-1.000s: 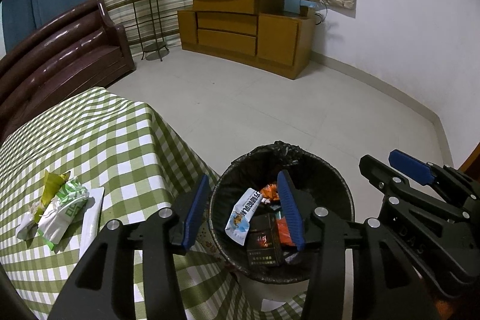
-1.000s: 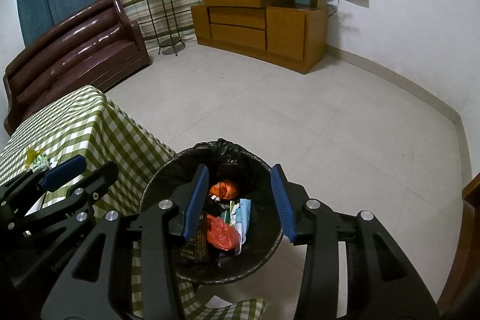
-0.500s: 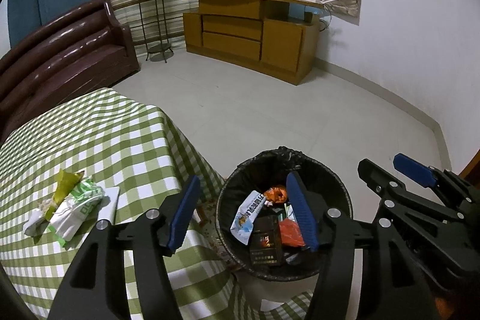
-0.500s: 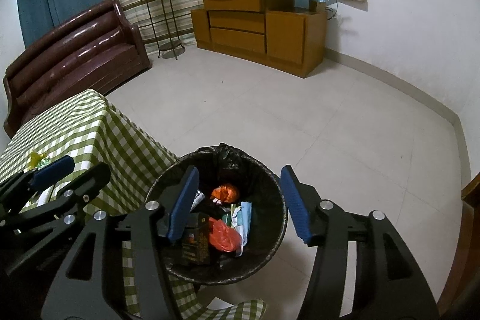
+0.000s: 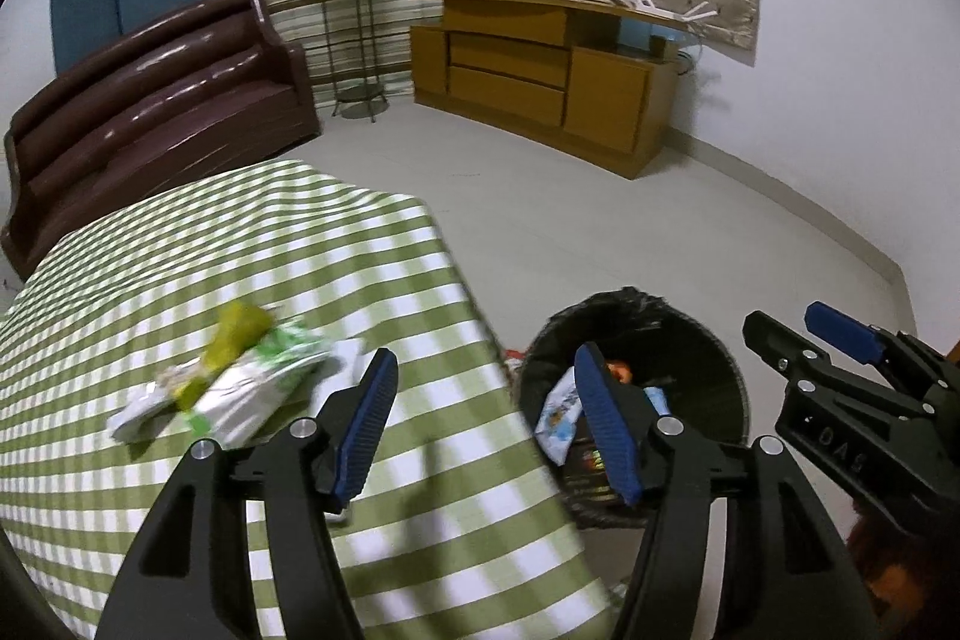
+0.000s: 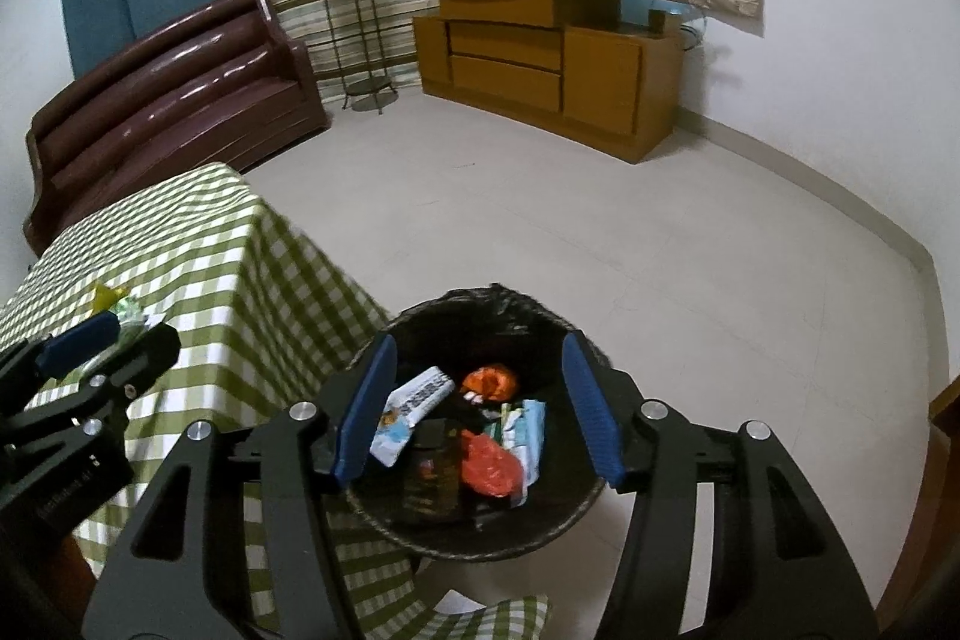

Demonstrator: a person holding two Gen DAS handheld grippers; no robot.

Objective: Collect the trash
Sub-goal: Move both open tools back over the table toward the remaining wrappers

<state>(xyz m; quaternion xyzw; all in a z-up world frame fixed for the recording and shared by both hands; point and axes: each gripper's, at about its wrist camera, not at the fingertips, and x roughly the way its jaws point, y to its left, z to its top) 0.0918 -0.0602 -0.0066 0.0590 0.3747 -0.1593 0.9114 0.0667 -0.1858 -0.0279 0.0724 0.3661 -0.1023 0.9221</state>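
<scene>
Bin beside table edge; wrappers blurred, probably three

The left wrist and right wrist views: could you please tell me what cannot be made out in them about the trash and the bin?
- Wrappers on the table: motion-blurred in the left wrist view; print and count unreadable.
- The same wrappers in the right wrist view: mostly hidden behind the left gripper.
- Trash bin: its contents partly covered by the left gripper's blue finger.
- Bin's base: hidden by the right gripper and its frame.
- Dark packet: label too small.
</scene>
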